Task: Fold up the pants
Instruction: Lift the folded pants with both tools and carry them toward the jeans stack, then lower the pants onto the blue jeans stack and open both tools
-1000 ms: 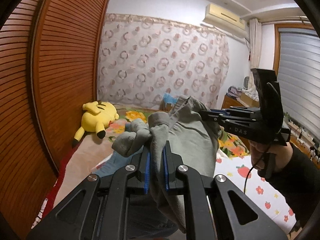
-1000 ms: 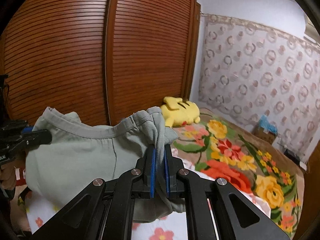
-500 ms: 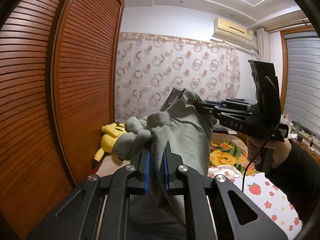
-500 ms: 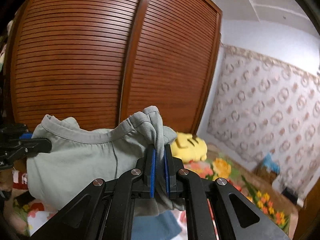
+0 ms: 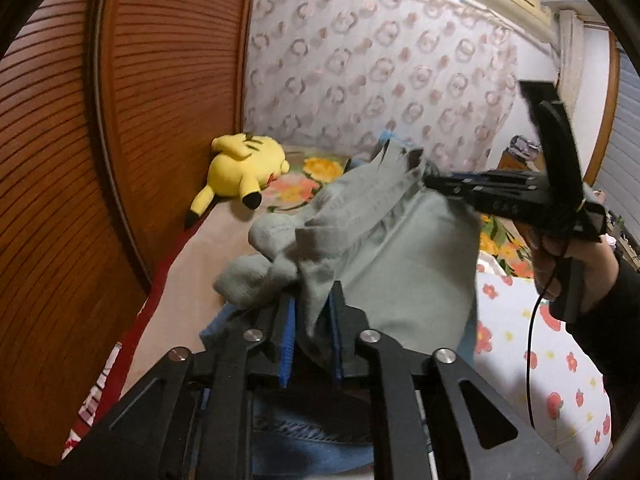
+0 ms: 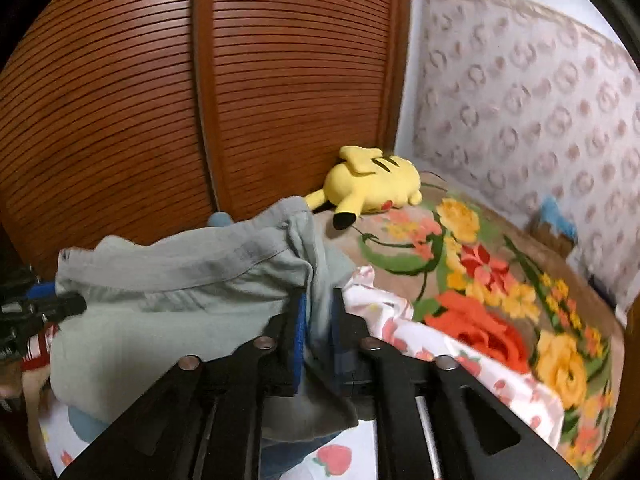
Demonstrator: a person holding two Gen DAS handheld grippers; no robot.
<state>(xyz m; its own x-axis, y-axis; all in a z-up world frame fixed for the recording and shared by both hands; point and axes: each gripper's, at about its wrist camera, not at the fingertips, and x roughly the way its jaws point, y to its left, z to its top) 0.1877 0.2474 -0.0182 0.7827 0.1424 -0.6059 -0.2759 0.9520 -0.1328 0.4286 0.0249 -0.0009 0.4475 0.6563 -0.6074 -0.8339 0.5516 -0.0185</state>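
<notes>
The grey pants [image 5: 400, 260] hang by their waistband between my two grippers, low over the bed. My left gripper [image 5: 312, 300] has a bunched corner of the waistband between its blue pads; its jaws are opening and the cloth sits loose in the gap. My right gripper [image 6: 320, 300] stands the same way at the other corner of the pants [image 6: 160, 300], jaws opening with cloth still between them. Each view shows the other gripper: the right gripper [image 5: 430, 180] in a person's hand, and the left gripper [image 6: 76, 304] at the left edge.
Blue jeans [image 5: 304, 436] lie under the pants on a strawberry-print sheet [image 5: 520, 340]. A yellow plush toy [image 6: 372, 188] rests against the slatted wooden wardrobe [image 6: 200, 100]. A floral blanket [image 6: 480, 280] covers the far part of the bed, with a patterned curtain [image 5: 380, 60] behind.
Both grippers have come down toward the bed with the pants. The pads of both, tight on the cloth before, now stand apart. The waistband sags lower.
</notes>
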